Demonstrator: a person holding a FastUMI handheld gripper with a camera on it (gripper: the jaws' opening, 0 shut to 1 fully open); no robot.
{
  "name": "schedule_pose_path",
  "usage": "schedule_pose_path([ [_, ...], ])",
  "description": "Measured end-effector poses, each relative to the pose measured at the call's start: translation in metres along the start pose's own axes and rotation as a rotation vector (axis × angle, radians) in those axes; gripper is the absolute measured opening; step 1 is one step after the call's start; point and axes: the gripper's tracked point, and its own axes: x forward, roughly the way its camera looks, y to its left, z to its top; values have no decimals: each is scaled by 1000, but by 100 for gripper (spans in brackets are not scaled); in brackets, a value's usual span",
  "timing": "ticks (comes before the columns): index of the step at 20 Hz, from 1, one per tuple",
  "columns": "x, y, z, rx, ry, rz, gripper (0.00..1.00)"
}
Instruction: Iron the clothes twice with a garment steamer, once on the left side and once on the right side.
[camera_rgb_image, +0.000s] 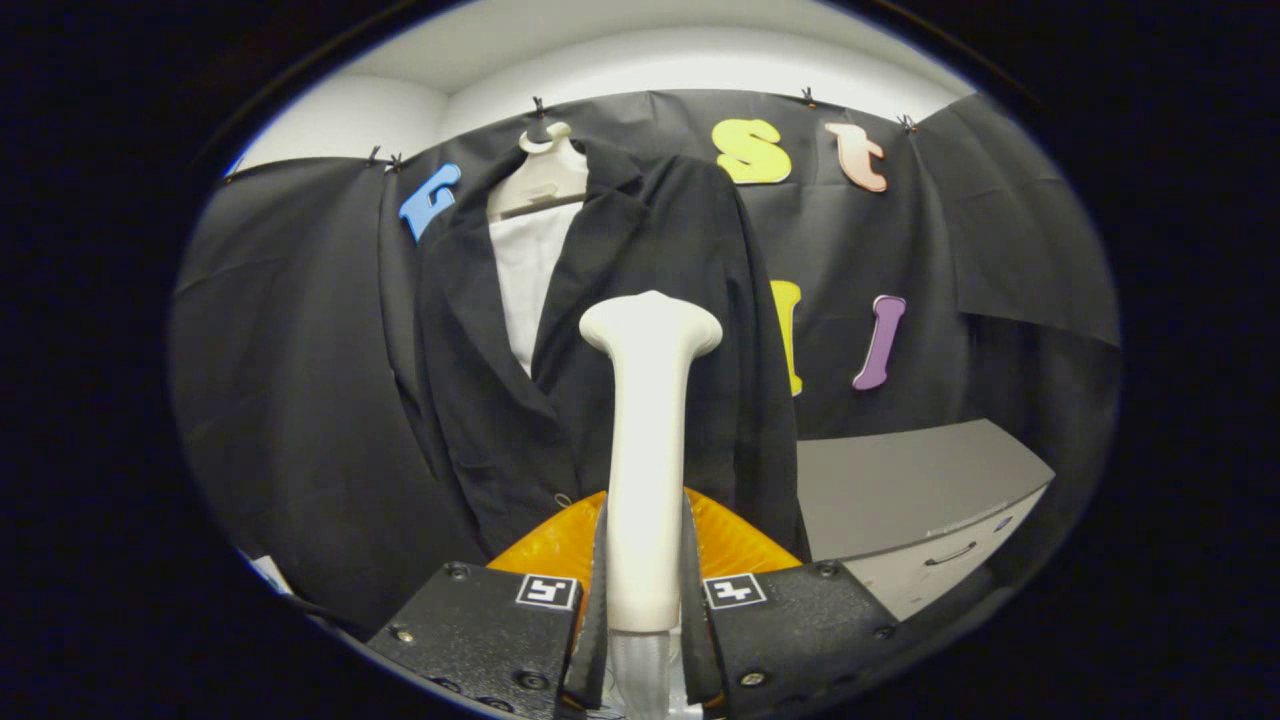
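Booth wall behind hanging jacket (610, 330); gripper (645, 600) clamps steamer (648, 450) upright, short of cloth. Passes seemingly unstarted; next, head onto one side.

Smooth matt plastic steamer (648, 450), matt dark cloth jacket (690, 330), glossy translucent orange plastic base (735, 540).

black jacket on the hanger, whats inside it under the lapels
Inside the open black jacket a white garment shows, on a pale hanger. Its lower part is covered by the lapels. The steamer, clamped in the gripper, hides part of the jacket front.
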Motion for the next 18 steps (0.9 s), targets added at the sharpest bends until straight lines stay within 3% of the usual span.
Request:
schedule_pose_path([
  [18, 6, 8, -100, -28, 163, 7, 33],
])
